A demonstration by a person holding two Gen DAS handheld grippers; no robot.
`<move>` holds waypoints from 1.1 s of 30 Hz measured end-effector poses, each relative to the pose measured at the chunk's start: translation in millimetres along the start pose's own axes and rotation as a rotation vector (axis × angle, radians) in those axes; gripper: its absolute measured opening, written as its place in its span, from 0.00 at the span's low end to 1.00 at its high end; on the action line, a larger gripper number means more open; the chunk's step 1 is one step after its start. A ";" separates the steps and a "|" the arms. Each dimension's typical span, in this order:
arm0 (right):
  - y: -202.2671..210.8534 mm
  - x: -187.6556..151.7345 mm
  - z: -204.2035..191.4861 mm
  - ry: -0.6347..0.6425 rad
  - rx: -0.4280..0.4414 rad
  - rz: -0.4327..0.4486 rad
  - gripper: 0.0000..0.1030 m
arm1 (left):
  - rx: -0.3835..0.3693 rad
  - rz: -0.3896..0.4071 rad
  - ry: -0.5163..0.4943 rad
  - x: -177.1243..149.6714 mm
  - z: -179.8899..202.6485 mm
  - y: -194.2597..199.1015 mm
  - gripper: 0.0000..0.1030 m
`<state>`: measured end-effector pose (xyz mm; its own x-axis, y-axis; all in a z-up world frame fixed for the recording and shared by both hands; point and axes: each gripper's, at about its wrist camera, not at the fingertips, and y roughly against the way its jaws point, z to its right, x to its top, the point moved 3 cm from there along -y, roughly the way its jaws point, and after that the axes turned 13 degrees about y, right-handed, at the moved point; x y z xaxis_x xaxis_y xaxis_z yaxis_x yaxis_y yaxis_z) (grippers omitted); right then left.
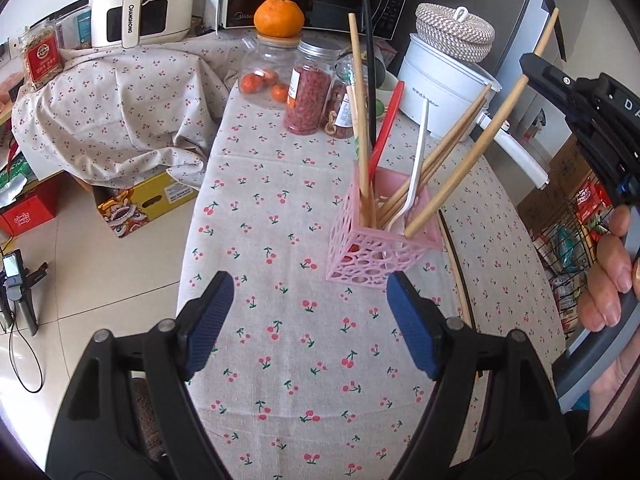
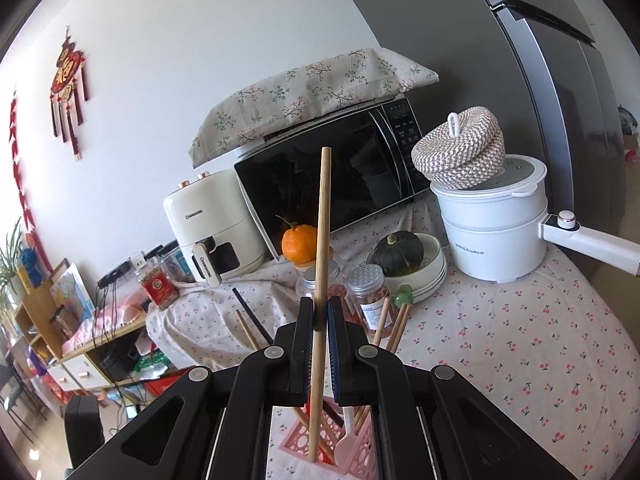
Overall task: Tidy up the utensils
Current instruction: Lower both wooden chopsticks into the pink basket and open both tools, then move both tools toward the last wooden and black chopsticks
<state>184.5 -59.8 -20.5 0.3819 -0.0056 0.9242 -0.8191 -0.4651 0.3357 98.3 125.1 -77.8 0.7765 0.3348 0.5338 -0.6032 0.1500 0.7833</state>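
**Right gripper clamps a wooden chopstick over the pink holder; left gripper hangs released**

The right gripper (image 2: 319,322) is angled slightly downward, its two jaws clenched on a single wooden chopstick (image 2: 322,240). The stick runs steeply up between the blue pads, with its top end rising well ahead of the jaws and its lower end reaching down beneath the gripper body to the rim of the pink lattice holder (image 2: 298,446). From the left wrist view, the person's hand (image 1: 612,280) wraps the grey handle of this gripper, fingers curled around it, off to the right.

The left gripper (image 1: 310,322) tilts steeply down toward the cherry-print tablecloth (image 1: 280,360). Its jaws stand wide apart with nothing between them, only cloth below. The pink holder sits just ahead of its right fingertip, and is filled with other chopsticks, a white spoon (image 1: 416,160) and a red utensil (image 1: 386,128) leaning at angles.

Farther out stand clear jars (image 1: 308,88), an orange (image 1: 279,16), a white electric pot (image 1: 444,84) capped with a woven lid, and a microwave (image 2: 332,184).
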 end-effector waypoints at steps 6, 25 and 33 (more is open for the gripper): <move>-3.8 2.5 6.1 -0.027 -0.016 0.018 0.07 | -0.009 -0.003 -0.004 -1.0 1.7 -0.1 0.77; -10.5 -17.4 23.9 -0.105 0.054 -0.120 0.38 | -0.026 -0.026 -0.018 -3.6 12.1 -3.1 0.77; 31.8 -17.9 55.4 -0.077 0.036 -0.183 0.62 | -0.058 -0.069 -0.024 -14.2 35.4 -10.0 0.79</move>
<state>175.3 -123.5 -36.6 0.5558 0.0154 0.8312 -0.7175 -0.4962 0.4889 99.7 85.9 -82.0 0.8204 0.2996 0.4870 -0.5569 0.2255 0.7994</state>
